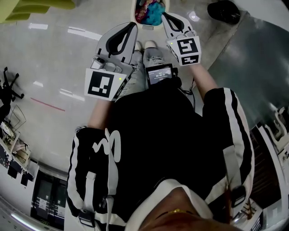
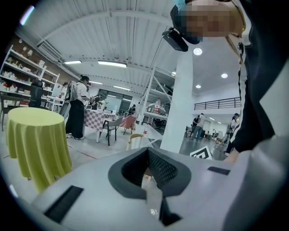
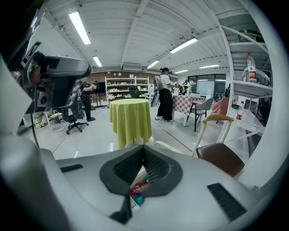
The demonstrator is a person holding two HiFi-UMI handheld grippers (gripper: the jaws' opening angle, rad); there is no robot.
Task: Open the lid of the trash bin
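Trash bin: a pale bin [image 1: 150, 27] stands on the glossy floor [image 1: 63, 54] at the top edge of the head view, straight ahead of the person's shoes [image 1: 145, 45].
Bin contents: pink and blue rubbish [image 1: 149, 11] shows through its open top; the same colours appear below in the right gripper view [image 3: 137, 193], seen through the slot behind the closed tips.
Right gripper: the right gripper [image 1: 165, 16] hangs over the bin's right rim, jaws clenched tip to tip [image 3: 143, 148], nothing between them.
Left gripper: the left gripper [image 1: 133, 26] is just beside the bin's left side, its jaws likewise pressed together at the tips [image 2: 147, 150] and empty.
Marker cubes: one cube [image 1: 101, 83] rides behind the left jaws, another [image 1: 187, 49] behind the right.
Person: a black top with white stripes [image 1: 158, 144] fills the lower head view; a small screen device [image 1: 160, 74] sits at the chest.
Surroundings: a round table in yellow-green cloth [image 3: 131, 116] stands well beyond the bin, a brown-seated chair [image 3: 221, 158] to its right.
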